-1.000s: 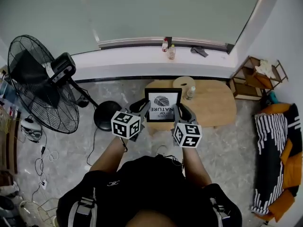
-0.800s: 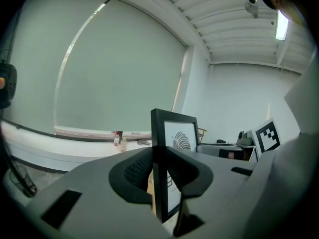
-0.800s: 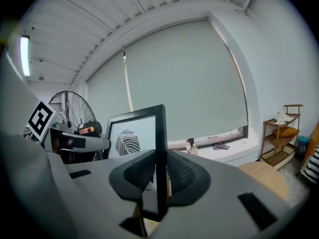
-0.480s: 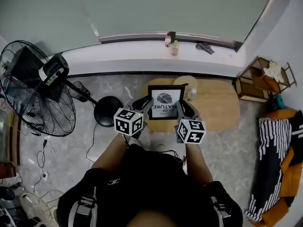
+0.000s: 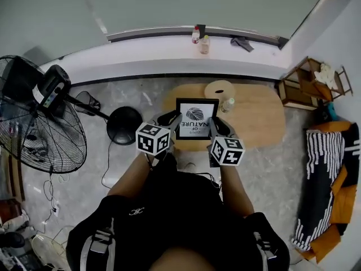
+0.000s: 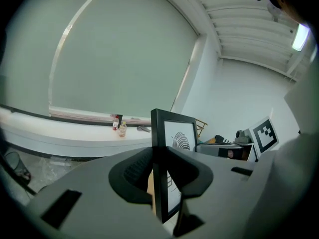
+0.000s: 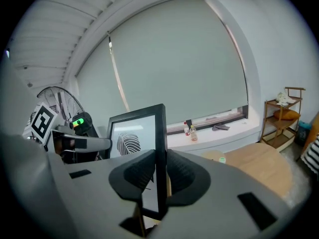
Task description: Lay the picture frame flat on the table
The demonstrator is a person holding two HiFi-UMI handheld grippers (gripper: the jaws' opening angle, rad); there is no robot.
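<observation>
The picture frame is black with a white print and faces up toward the head camera. It is held over the left part of the wooden table. My left gripper is shut on its left edge and my right gripper is shut on its right edge. In the left gripper view the frame's edge stands between the pads of the left gripper. In the right gripper view the frame is pinched the same way by the right gripper. Whether the frame touches the table is hidden.
A pale roll and a small bottle stand on the table just beyond the frame. A standing fan is at the left, with its round base near the table. A wooden shelf and striped cushion are at the right.
Both grippers have kept their hold on the frame. It now lies a little farther over the table. The head view has swung, so the fan has slid left.
</observation>
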